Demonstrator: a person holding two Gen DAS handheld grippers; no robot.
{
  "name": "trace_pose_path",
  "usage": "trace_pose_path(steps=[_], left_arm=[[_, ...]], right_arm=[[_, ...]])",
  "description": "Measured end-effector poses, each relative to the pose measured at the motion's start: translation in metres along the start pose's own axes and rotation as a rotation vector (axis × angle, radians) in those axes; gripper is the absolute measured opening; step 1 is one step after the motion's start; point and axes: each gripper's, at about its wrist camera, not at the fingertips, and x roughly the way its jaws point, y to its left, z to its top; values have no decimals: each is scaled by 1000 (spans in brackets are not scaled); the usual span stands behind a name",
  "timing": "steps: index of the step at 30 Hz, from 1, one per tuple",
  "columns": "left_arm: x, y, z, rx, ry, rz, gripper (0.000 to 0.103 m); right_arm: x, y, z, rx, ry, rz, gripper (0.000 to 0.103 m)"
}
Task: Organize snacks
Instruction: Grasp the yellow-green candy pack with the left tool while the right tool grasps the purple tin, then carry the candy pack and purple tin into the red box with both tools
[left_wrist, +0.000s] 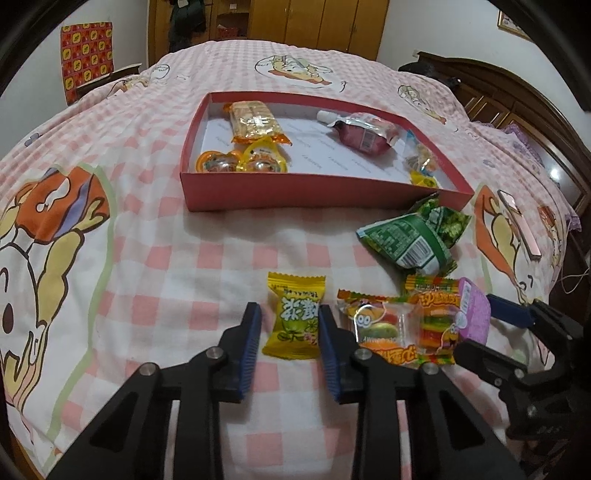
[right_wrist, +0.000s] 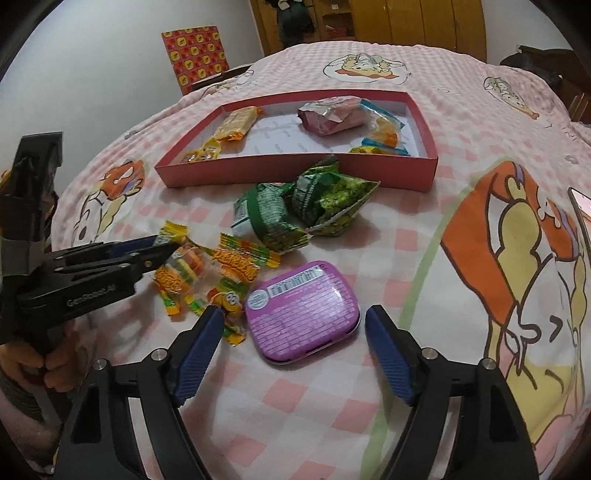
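Observation:
A yellow candy packet lies on the bed between the fingers of my left gripper, which is open and flanks it closely. To its right lie burger gummy packets and a purple tin. My right gripper is wide open, one finger on each side of the tin. Two green snack bags sit in front of the red box. The box holds a wafer packet, jelly cups, a pink pouch and small candy bags.
Everything rests on a bed with a pink checked cartoon sheet. A phone lies at the right edge. A person's hand grips the left tool. A wooden wardrobe and headboard stand beyond the bed.

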Motion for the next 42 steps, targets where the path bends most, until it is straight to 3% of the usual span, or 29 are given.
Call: trace_pose_path(steps=[8, 10, 12, 28, 42], left_arm=[[-5, 3, 0, -15, -6, -20, 23], [-6, 4, 0, -19, -7, -26, 23], [-7, 4, 0, -22, -9, -32, 22], [-30, 9, 9, -47, -57, -58, 22], [-35, 1, 50, -19, -103, -88, 22]], right_arm=[[4, -10, 1, 25, -11, 20, 81], [4, -10, 1, 22, -20, 18, 77], [4, -10, -1, 14, -31, 4, 64], [-13, -7, 4, -10, -66, 18, 64], [-27, -12, 43, -35, -122, -8, 64]])
